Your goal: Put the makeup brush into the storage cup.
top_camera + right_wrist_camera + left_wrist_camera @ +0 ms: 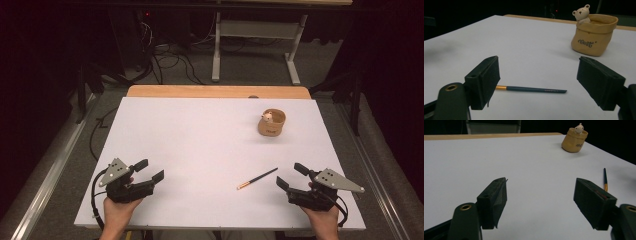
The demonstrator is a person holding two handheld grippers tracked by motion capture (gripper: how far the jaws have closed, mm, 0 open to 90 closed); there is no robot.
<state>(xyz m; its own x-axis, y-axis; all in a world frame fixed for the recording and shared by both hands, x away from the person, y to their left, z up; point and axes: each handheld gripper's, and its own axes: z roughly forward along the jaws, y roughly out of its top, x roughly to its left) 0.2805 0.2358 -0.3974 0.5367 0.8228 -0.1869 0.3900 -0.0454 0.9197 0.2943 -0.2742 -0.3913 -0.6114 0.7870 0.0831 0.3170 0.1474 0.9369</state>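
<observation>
Grippers first, nearest to us: we see the left gripper [149,170] held in a hand [117,212] at the near left corner of the white table [200,140], its jaws spread wide with nothing between them. The right gripper [291,175] sits in the other hand [322,217] at the near right corner, jaws likewise apart and empty, pointing towards the middle of the table.

Just beyond the right gripper we find the brush [257,178], lying flat on the table, well apart from the left gripper. In the right gripper view the brush [531,89] crosses the space between the jaws; there we make out a dark slim handle, a gold band at one end and faint lettering along the shaft. Its bristle end is hidden behind the jaw. In the left gripper view the brush [605,179] appears end-on beside the right-hand jaw.

Farthest off stands the pot [272,124], a tan holder shaped like a sack, upright towards the far right of the table. A small pale bear figure [581,13] peeks over its rim, and the right gripper view shows dark script on its front. We cannot see inside the pot.
</observation>
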